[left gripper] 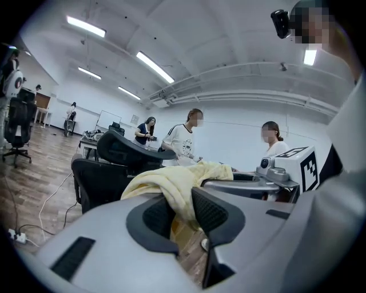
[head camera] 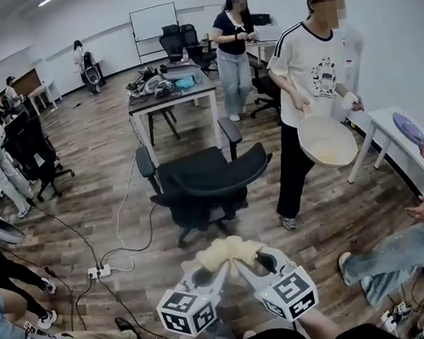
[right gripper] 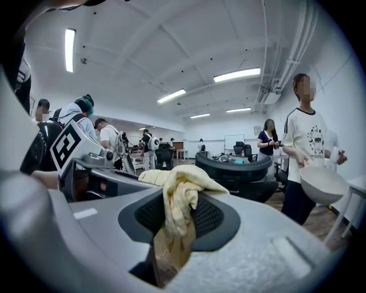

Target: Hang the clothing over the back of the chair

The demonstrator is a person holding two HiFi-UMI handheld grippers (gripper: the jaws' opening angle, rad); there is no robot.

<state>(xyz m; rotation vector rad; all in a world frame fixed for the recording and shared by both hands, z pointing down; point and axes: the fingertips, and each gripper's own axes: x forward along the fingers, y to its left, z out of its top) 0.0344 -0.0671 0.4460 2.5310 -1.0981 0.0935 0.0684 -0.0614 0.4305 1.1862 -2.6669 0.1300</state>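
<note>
On the wood-pattern floor at the left, a white power strip lies among dark cables. The left gripper is grey moulded plastic and carries a cube of black-and-white square markers. Its ribbed black fingers are closed part-way on one end of the clothing, a soft, crumpled, pale yellow fabric. The clothing is bunched up in the air between the two grippers, near the chair but apart from it.

The chair is a black office chair with a curved mesh back, padded armrests and a wheeled base. Behind it stands a dark-topped surface on white legs, loaded with small items too small to identify.

The right gripper matches the left. Its fingers pinch the other end of the clothing, and a fold hangs down between them.

Farther right, a person in a white printed T-shirt holds a wide, round, cream bowl. The print on the shirt is too small to read. At the far right, a bluish round plate sits on a white table.
</note>
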